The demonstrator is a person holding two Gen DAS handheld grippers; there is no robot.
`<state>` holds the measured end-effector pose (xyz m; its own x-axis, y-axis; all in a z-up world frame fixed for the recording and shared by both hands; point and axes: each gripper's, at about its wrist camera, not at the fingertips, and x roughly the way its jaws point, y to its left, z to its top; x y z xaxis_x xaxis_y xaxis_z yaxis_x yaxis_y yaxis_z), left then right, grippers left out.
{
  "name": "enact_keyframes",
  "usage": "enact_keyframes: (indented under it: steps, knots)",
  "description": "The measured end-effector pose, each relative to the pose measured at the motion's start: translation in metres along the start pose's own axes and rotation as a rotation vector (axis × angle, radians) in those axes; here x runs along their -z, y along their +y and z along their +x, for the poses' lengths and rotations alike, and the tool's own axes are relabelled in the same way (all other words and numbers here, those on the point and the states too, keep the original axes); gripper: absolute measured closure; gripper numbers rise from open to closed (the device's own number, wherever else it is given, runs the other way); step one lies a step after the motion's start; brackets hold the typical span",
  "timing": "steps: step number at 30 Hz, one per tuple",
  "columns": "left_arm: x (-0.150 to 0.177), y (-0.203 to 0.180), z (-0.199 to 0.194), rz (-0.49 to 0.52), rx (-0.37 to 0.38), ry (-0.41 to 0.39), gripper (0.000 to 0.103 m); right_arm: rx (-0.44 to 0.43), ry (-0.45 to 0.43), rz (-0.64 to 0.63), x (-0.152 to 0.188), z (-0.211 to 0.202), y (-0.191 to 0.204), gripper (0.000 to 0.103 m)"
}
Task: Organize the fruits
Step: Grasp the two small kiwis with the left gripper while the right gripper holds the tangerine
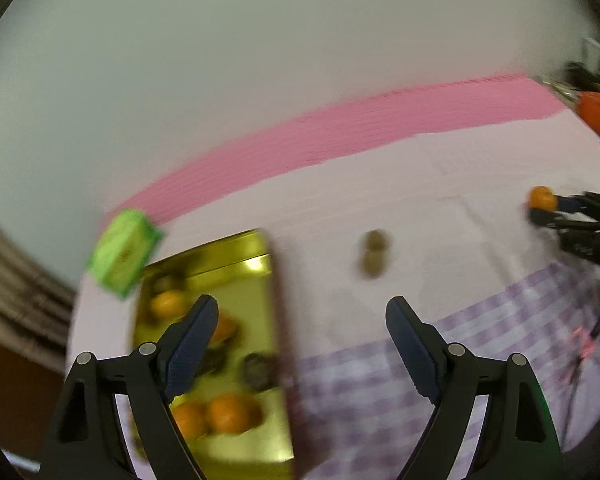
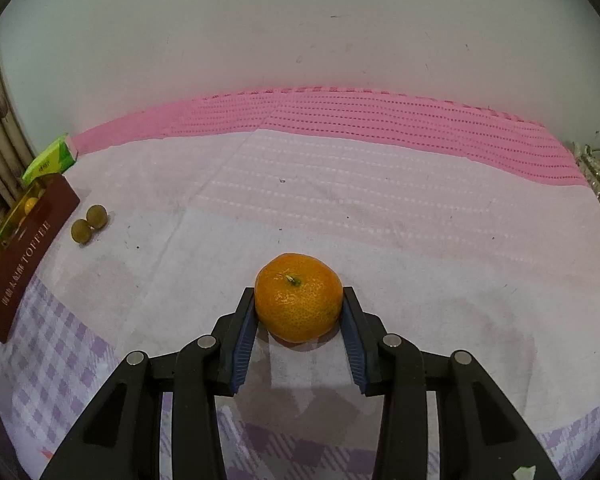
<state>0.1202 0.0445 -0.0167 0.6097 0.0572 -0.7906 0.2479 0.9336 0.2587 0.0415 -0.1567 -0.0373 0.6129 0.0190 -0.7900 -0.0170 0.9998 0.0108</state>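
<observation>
My right gripper (image 2: pixel 299 300) is shut on an orange mandarin (image 2: pixel 299 303), both pads pressed against its sides just above the cloth. The same mandarin (image 1: pixel 542 198) and right gripper (image 1: pixel 540 208) show at the far right of the left wrist view. My left gripper (image 1: pixel 300 312) stands open with nothing between its fingers, over the right edge of a gold tin (image 1: pixel 256 256). The tin holds several mandarins (image 1: pixel 228 414) and a few dark small fruits (image 1: pixel 258 370). Two small green-brown fruits (image 1: pixel 374 254) lie on the cloth to the right of the tin, also seen as two green-brown fruits (image 2: pixel 89 224).
A green carton (image 1: pixel 122 252) sits behind the tin, near the wall. The tin's dark red side (image 2: pixel 32 256) reads TOFFEE. A pink cloth strip (image 2: pixel 340 116) runs along the wall. Orange and metallic clutter (image 1: pixel 596 108) sits at the far right.
</observation>
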Motion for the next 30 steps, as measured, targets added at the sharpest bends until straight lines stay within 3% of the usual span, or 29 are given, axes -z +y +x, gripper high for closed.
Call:
enact_keyframes:
  steps: [3, 10, 18, 20, 22, 23, 26, 30]
  knots:
    - [-0.021, -0.018, 0.025, 0.037, 0.069, 0.039, 0.017, -0.027, -0.004, 0.022, 0.000, -0.001, -0.003, 0.066]
    - [-0.049, -0.030, 0.074, 0.077, 0.138, 0.114, 0.017, -0.070, -0.010, 0.056, 0.000, -0.002, -0.010, 0.065]
    - [-0.046, -0.043, 0.108, 0.108, 0.124, 0.158, 0.018, -0.087, -0.011, 0.067, -0.001, -0.002, -0.013, 0.064]
    - [-0.042, -0.042, 0.112, 0.103, 0.130, 0.168, 0.025, -0.087, -0.011, 0.068, -0.001, -0.002, -0.013, 0.063]
    - [-0.037, -0.043, 0.120, 0.078, 0.155, 0.200, 0.066, -0.087, -0.011, 0.068, -0.001, -0.002, -0.013, 0.063]
    - [-0.036, -0.041, 0.118, 0.045, 0.181, 0.187, 0.074, -0.086, -0.011, 0.067, -0.001, -0.002, -0.013, 0.063]
    - [-0.031, -0.044, 0.114, 0.021, 0.144, 0.189, 0.077, -0.082, -0.011, 0.065, -0.001, -0.002, -0.014, 0.063]
    - [-0.025, -0.043, 0.096, -0.058, 0.159, 0.180, 0.077, -0.075, -0.009, 0.061, -0.001, -0.001, -0.012, 0.063]
